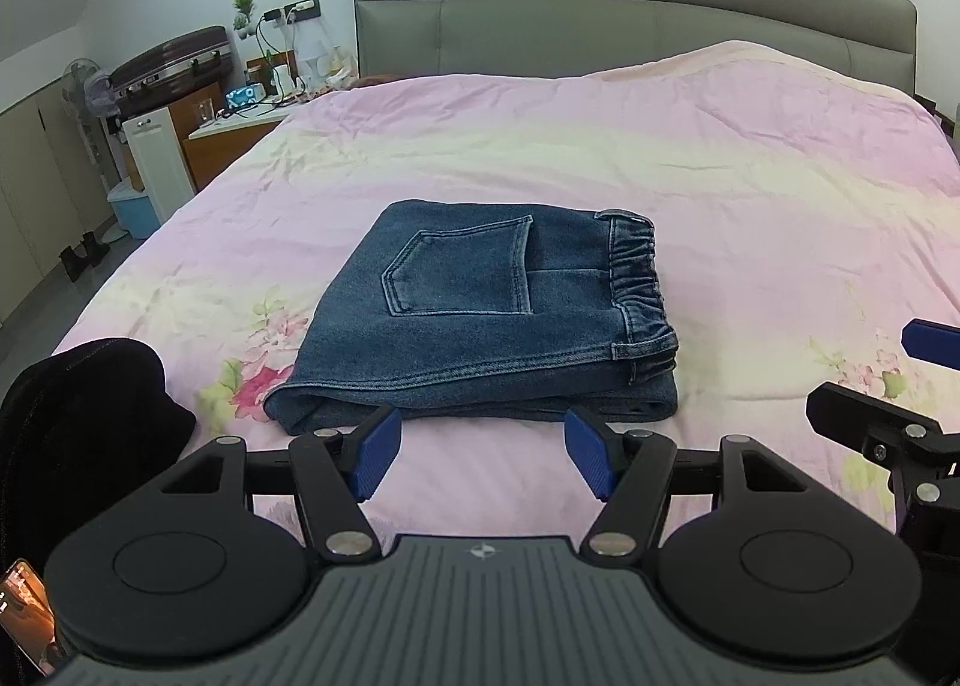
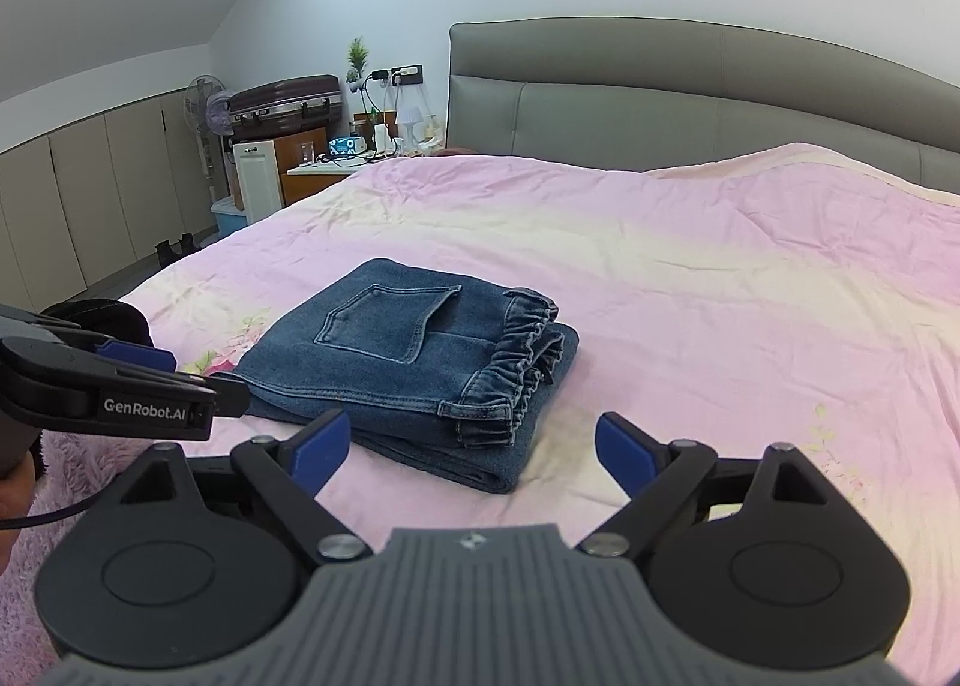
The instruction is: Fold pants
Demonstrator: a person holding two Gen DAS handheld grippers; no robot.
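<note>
The pants (image 1: 480, 320) lie folded flat on the bed (image 1: 720, 176). Both the left gripper (image 1: 480, 455) and right gripper (image 2: 474, 449) hang wide open, holding nothing, so the job looks done.

Folded blue denim pants (image 1: 480, 320): mid-blue wash, paler stitching, ahead of the black left hand-held gripper (image 1: 483, 461) with ribbed blue pads (image 1: 377, 461). Bed cover (image 1: 750, 194): pink and cream, floral print in pink and green. Padded headboard (image 1: 630, 26): grey.
</note>
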